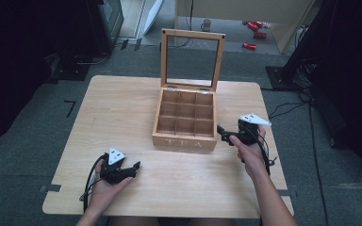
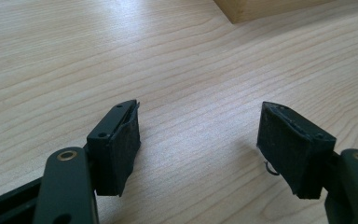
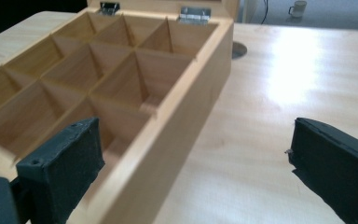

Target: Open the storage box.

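Wooden and pale, the tea box [image 1: 185, 117] stands open on the surface [image 1: 122, 108], its glass-paned lid [image 1: 192, 59] upright at the far side and its nine compartments bare. The right tongs [image 1: 222, 133] are spread wide at the box's near right corner: in the right gripper view one pad [image 3: 63, 170] sits over the box's side wall [image 3: 182, 121], above the nearest compartment, while the other pad [image 3: 335, 175] hangs outside over bare surface, so the wall lies between them. The left tongs [image 1: 133, 168] are also wide apart and hold nothing; they rest low on the surface, well short of the box, whose front corner [image 2: 265, 9] shows ahead of them in the left gripper view. The likely trouble is at the right side. If the right tongs pinch or push the wall with nothing bracing the box, I judge it could slide or twist on the smooth wood. A jolt there might also bring the raised lid swinging down onto the tongs.
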